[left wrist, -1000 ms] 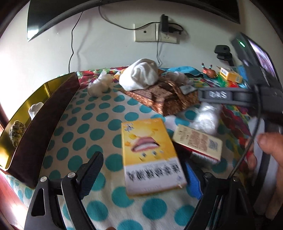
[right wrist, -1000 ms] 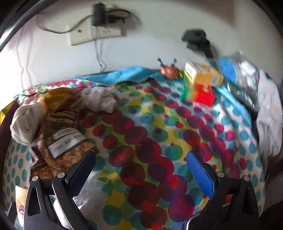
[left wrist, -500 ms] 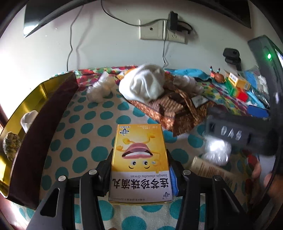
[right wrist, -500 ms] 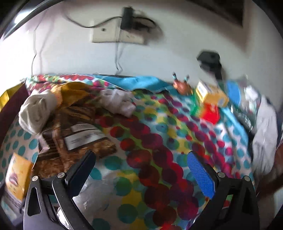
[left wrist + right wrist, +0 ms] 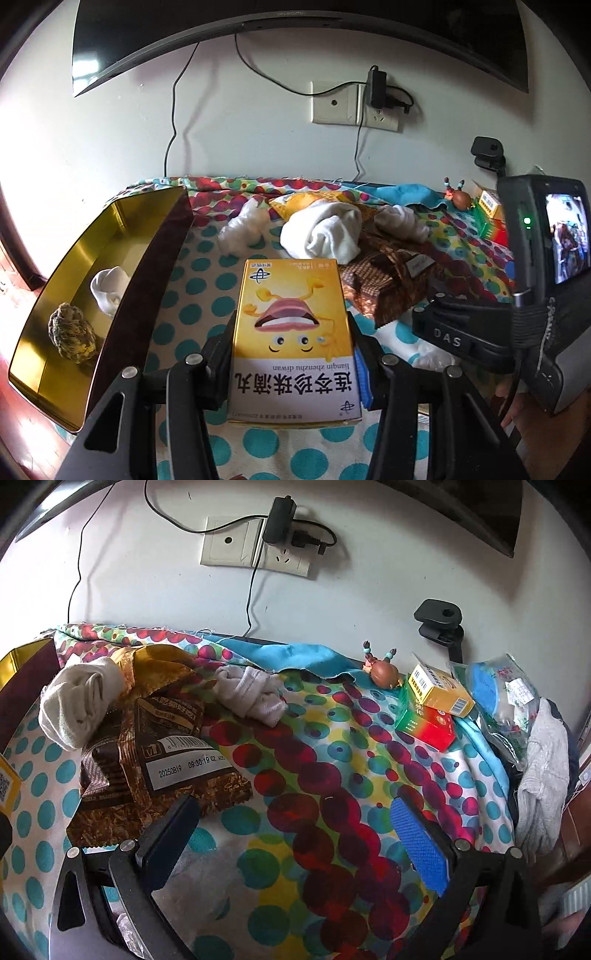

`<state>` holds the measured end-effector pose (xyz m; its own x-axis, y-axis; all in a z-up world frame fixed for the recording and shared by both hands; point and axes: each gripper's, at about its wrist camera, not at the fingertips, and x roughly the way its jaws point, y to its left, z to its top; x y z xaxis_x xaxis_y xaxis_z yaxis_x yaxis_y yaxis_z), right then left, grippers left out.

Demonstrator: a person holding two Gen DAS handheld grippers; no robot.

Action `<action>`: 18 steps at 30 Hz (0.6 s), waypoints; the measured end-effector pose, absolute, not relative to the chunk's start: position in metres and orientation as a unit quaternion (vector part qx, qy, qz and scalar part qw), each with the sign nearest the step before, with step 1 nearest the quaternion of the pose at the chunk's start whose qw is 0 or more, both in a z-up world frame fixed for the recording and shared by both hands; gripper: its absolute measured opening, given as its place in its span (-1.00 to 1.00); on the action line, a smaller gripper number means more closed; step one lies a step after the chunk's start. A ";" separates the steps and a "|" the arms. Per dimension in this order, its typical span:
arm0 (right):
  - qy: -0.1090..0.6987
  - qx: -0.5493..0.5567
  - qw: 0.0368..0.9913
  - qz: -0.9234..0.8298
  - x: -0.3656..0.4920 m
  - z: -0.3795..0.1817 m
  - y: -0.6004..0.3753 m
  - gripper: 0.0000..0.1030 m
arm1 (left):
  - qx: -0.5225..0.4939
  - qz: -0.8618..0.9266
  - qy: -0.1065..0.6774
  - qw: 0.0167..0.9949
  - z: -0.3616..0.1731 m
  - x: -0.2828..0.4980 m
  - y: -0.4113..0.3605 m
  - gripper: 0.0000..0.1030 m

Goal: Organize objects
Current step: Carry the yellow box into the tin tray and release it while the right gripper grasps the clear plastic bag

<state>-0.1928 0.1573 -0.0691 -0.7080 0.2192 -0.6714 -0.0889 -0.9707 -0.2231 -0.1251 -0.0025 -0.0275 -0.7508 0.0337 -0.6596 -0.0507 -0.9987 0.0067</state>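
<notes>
My left gripper (image 5: 293, 363) is shut on a yellow medicine box (image 5: 293, 332) with a cartoon mouth, holding it above the dotted cloth. A gold tin (image 5: 92, 273) stands open at the left with a white sock and a brown woven ball inside. My right gripper (image 5: 295, 834) is open and empty over the multicoloured cloth; its body shows at the right of the left wrist view (image 5: 480, 332). Brown snack packets (image 5: 159, 753) lie at its left. Two stacked medicine boxes (image 5: 432, 709) stand at the far right.
Rolled white socks (image 5: 328, 232) lie on and near the snack packets. A small crab figure (image 5: 382, 670) and a plastic bag (image 5: 495, 694) sit by the wall. A grey cloth (image 5: 543, 775) hangs at the right edge. Cables run down from the wall socket (image 5: 255, 542).
My left gripper closed on the yellow box and lifted it off the cloth. My right gripper stayed open and shifted a little to the left.
</notes>
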 end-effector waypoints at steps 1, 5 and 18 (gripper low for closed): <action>-0.086 -0.373 0.082 0.920 -0.193 -0.069 0.158 1.00 | -0.353 0.935 0.011 0.020 -0.028 -0.125 -0.004 -0.01; -0.075 -0.375 0.075 0.921 -0.193 -0.069 0.162 1.00 | -0.362 0.932 0.005 0.011 -0.032 -0.126 -0.009 -0.01; -0.041 -0.386 0.045 0.921 -0.193 -0.071 0.171 1.00 | -0.353 0.936 0.007 0.001 -0.022 -0.124 -0.016 -0.01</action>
